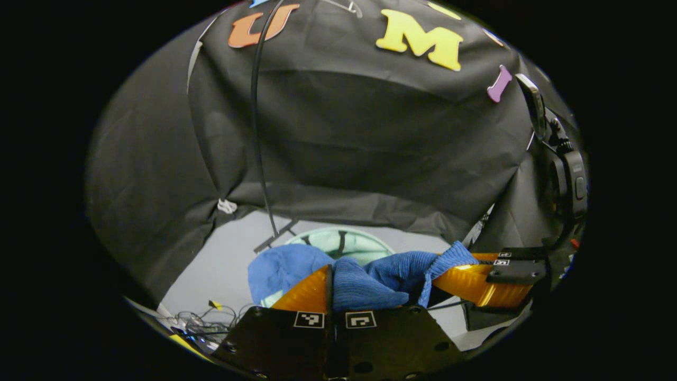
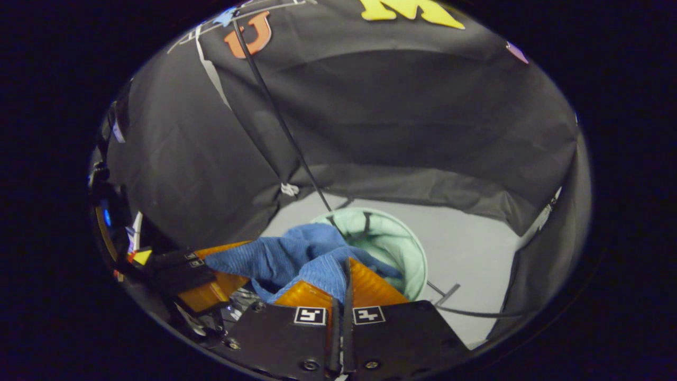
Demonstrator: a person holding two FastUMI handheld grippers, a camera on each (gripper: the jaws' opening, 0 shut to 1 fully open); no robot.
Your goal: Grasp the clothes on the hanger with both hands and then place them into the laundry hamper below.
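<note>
The left tongs (image 1: 330,283) are closed tight, their orange fingers (image 1: 307,291) pinching a fold of the blue clothes (image 1: 381,275). The right tongs (image 2: 345,283) are likewise clamped shut on the same blue clothes (image 2: 296,256). The cloth stretches between the two tongs, bunched up just above the mint-green laundry hamper (image 2: 391,238), which stands on the grey floor (image 2: 470,243) beside a thin black pole (image 2: 285,132).

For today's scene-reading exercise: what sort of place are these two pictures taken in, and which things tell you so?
Probably a staged recording booth, not a home: black cloth walls hang around a pale floor. A mint laundry hamper stands below, and both grippers, left and right, clamp a blue garment above it.
</note>
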